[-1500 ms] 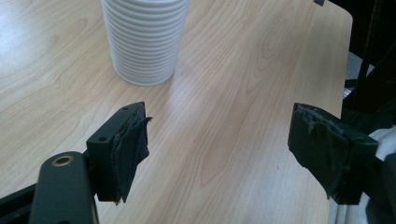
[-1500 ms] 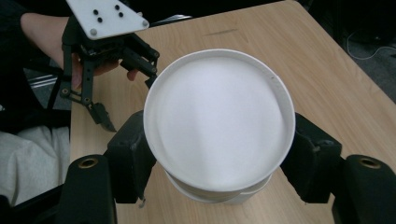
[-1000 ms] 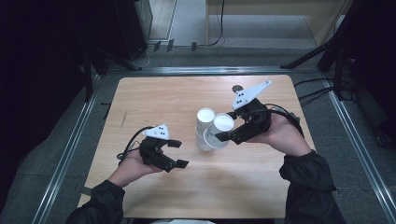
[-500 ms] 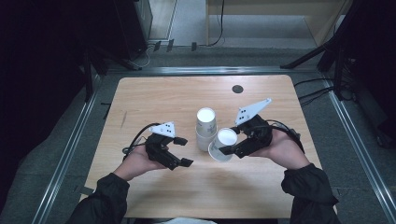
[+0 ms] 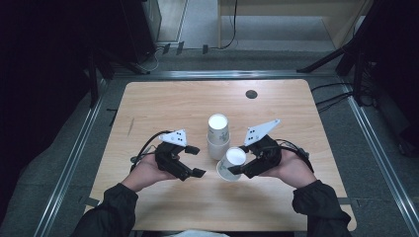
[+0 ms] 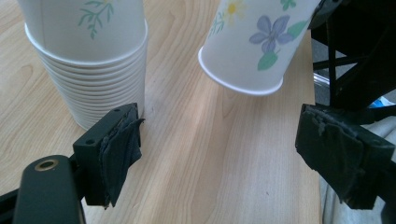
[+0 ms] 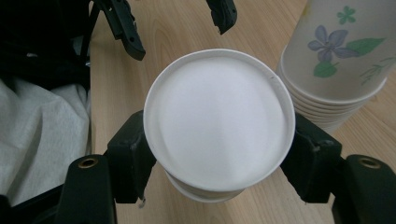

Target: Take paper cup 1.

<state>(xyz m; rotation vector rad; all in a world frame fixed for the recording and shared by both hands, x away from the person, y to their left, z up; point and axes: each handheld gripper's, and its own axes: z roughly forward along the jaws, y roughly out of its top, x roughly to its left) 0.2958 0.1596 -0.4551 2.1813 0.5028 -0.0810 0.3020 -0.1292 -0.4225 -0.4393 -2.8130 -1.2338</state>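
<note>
Right gripper (image 5: pixel 236 167) clamps an upturned paper cup (image 5: pixel 231 163) tilted above the table, risking toppling the near stack (image 5: pixel 218 136); left gripper (image 5: pixel 196 161) gapes empty.

Bench: a light wooden top (image 5: pixel 163 106) is sitting mid-frame, with a small dark round spot (image 5: pixel 251 94) lying near its upper right edge.
Frame: metal rails (image 5: pixel 69 163) are running along the bench's left, right and far sides.
Floor: grey flooring (image 5: pixel 202 19) is showing at the upper centre, where black cables (image 5: pixel 232 29) are trailing.
Furniture: a pale wooden unit (image 5: pixel 296 7) is standing at the upper right.
Light: the left and right edges are lying in deep shadow.
</note>
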